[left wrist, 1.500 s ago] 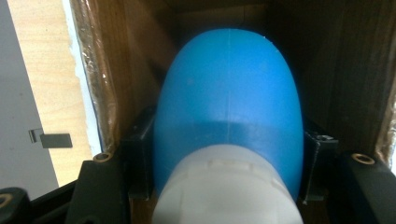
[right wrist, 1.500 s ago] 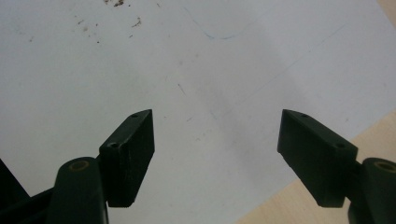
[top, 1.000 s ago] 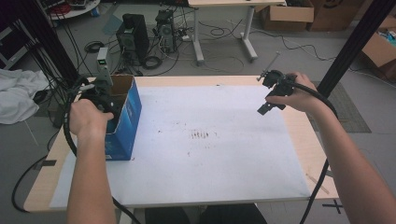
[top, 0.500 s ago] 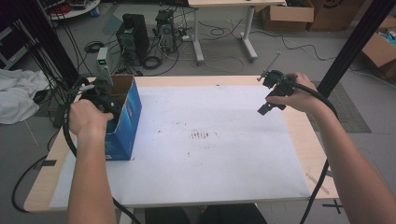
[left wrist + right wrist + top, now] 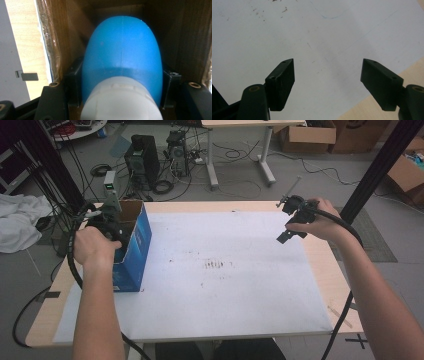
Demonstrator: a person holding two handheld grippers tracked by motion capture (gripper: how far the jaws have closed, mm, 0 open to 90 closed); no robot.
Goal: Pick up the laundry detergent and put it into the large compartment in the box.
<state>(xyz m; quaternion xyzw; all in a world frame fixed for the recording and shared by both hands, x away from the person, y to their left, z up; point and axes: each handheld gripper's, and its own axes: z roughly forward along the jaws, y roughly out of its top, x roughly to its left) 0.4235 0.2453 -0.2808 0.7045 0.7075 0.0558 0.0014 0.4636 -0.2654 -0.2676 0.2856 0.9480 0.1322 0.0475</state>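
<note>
White table covering (image 5: 240, 295) was unchanged from a second earlier; the left gripper (image 5: 107, 222) was kept pinched on a blue-and-white plastic bottle (image 5: 122, 65) inside the blue cardboard box (image 5: 137, 245) at left, the right gripper (image 5: 328, 82) held spread.

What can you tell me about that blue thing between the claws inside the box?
The blue thing is a smooth, rounded, glossy piece, plastic by its look, with a faint seam down its middle and a white ribbed part at its near end. It sits inside the brown cardboard box, and the left gripper clamps it with one black jaw on each side.
</note>
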